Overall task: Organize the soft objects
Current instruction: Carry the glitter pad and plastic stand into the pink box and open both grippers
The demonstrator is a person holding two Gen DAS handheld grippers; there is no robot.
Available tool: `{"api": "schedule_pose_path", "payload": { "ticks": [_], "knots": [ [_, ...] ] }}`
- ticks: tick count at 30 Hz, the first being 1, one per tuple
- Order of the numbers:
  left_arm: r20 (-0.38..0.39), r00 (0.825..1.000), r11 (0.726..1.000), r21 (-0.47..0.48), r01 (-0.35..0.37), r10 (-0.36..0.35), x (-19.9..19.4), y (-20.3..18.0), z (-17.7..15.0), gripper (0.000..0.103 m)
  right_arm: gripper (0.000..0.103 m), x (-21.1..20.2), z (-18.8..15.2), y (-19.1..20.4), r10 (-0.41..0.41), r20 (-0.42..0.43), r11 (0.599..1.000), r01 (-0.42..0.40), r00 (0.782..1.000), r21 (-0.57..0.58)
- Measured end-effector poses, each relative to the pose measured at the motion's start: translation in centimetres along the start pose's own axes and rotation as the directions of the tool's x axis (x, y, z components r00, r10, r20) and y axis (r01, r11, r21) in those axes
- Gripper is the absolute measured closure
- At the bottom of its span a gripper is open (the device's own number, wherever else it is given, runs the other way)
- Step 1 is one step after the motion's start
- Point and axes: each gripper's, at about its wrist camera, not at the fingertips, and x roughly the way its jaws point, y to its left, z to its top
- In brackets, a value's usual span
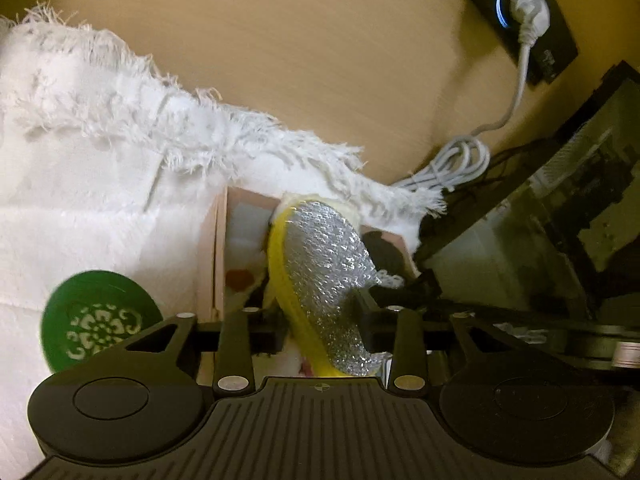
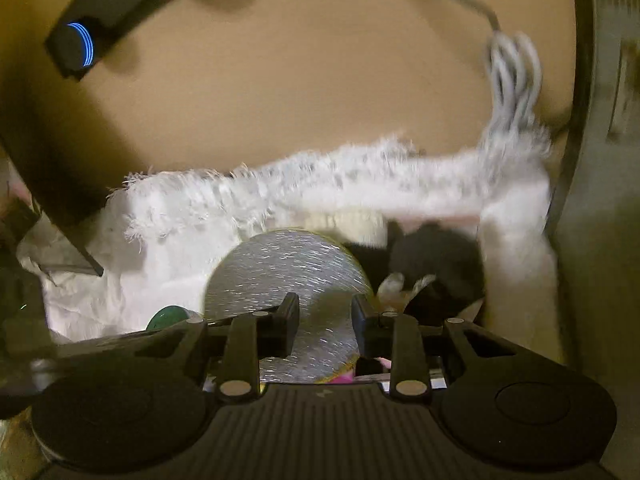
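Sponge gripped over the pink box

Sponge [image 1: 320, 276] with a yellow body and a silver mesh face sits clamped between the fingers of the left tool [image 1: 322, 330], held on edge and tilted. It hangs over a pale pink box [image 1: 218, 256] that rests on a white fringed cloth [image 1: 92, 152]; soft things, one of them dark, lie inside the box. A green patterned disc [image 1: 100, 320] lies on the cloth to the left of the box. Beyond the cloth the wooden table [image 1: 320, 64] carries a coiled white cable [image 1: 456, 164] and a black power strip [image 1: 524, 12] with a white plug and a blue light ring.

From the right wrist view, the right tool [image 2: 325, 328] stands partly open with the sponge's silver face just beyond the gap; its fingers [image 2: 290, 324] grip nothing. That view is blurred.
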Motion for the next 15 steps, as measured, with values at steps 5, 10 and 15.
{"api": "schedule_pose_path", "payload": {
  "ticks": [5, 10, 15],
  "knots": [
    [0.013, 0.999, 0.997, 0.067, -0.032, 0.032, -1.4, -0.2, 0.1, 0.067, 0.075, 0.9, -0.6, -0.9, 0.007, -0.022, 0.999, -0.006, 1.000, 0.041],
    [0.182, 0.979, 0.989, 0.095, -0.113, 0.095, -5.3, -0.4, 0.8, 0.072, 0.075, 1.0, -0.4, -0.2, -0.033, -0.017, 0.999, 0.033, 0.999, 0.003],
    [0.108, 0.994, 0.998, 0.067, -0.020, 0.013, -4.7, -0.4, 2.0, 0.084, 0.075, 0.4, -0.4, 0.1, -0.091, 0.006, 0.996, 0.091, 0.996, -0.020]
  ]
}}
